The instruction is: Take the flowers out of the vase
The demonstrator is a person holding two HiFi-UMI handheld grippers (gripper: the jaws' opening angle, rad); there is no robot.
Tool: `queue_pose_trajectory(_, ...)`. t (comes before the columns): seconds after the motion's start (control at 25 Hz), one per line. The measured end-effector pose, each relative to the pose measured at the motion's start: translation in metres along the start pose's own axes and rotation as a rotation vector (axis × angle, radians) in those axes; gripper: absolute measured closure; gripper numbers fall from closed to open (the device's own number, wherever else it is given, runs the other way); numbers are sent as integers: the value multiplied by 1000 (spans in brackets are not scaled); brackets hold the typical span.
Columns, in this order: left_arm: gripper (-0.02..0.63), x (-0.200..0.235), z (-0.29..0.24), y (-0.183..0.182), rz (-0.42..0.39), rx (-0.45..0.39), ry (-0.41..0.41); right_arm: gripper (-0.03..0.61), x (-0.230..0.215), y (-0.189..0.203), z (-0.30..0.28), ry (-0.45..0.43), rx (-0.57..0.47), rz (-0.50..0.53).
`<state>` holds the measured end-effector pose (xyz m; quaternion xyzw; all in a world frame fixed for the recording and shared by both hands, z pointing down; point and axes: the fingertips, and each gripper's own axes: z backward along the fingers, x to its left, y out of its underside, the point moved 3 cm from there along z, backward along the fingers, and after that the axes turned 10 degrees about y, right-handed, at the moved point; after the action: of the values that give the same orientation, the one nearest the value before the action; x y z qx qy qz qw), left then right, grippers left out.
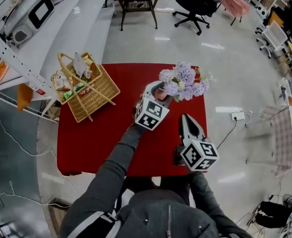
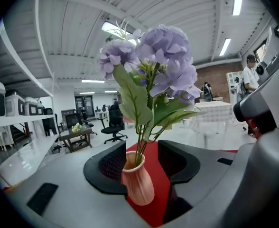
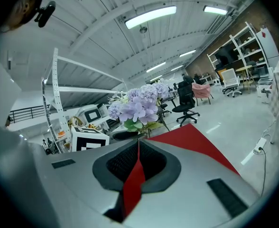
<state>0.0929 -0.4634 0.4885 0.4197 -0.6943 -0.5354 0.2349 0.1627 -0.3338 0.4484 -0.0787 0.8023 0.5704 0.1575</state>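
Head view, looking steeply down on a red tabletop [image 1: 94, 148]. The flowers [image 1: 183, 79], a bunch of lilac hydrangea-like blooms with green leaves, stand just right of frame centre, in a peach ceramic vase [image 2: 138, 178].

The left gripper [image 1: 161, 92] sits immediately lower left of the blooms. In its own view its jaws are apart and bracket the vase. The vase neck lies close against the pad at frame left, and a strip of red tabletop shows between the vase and the pad at frame right. Actual contact on the left side cannot be confirmed.

The stems [image 2: 142, 144] rise nearly upright from the vase mouth, so the long axis of the bunch is vertical, and it leaves the jaws toward the top of that frame.

The right gripper [image 1: 186, 119] lies lower right of the blooms, near them but apart. Its jaws are closed on nothing, with only a thin red sliver between them. In its view the blooms appear ahead, slightly left of centre and above the jaw tips.

The left gripper is the nearer, but it is placed at the vase. The stems probably fall to the right gripper, which would first have to open.

In the head view the vase and stems are hidden beneath the blooms and the left gripper. In the right gripper view they are cut off by that gripper's body. A wicker basket [image 1: 89, 90] at centre left is well clear.
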Motion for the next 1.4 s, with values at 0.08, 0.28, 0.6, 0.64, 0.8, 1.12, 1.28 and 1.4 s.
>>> queue_pose_trajectory(0.08, 410, 1, -4, -1, -4, -4, -11, 565, -4, 0, 1, 5, 3, -1)
queue_pose_trajectory(0.28, 477, 4, -10, -11, -25, -30, -38, 566, -13, -2, 1, 24, 4, -2)
queue_pose_trajectory(0.6, 546, 1, -10, -15, -2, -53, -35, 566, -16, -7, 1, 31, -5, -7)
queue_pose_trajectory(0.64, 549, 1, -9, -15, 1, -57, -35, 565, -16, -6, 1, 30, -6, -8)
queue_pose_trajectory(0.8, 557, 2, -5, -19, 12, -75, -38, 565, -15, -5, 1, 28, -9, -12)
queue_pose_trajectory(1.12, 566, 4, 2, -26, 18, -107, -45, 565, -13, -5, 5, 29, -15, -13)
queue_pose_trajectory(1.28, 569, 6, 7, -35, 31, -129, -37, 565, -13, -6, 7, 31, -20, -17)
queue_pose_trajectory(1.4, 572, 8, 10, -40, 28, -136, -36, 565, -12, -7, 7, 32, -24, -17)
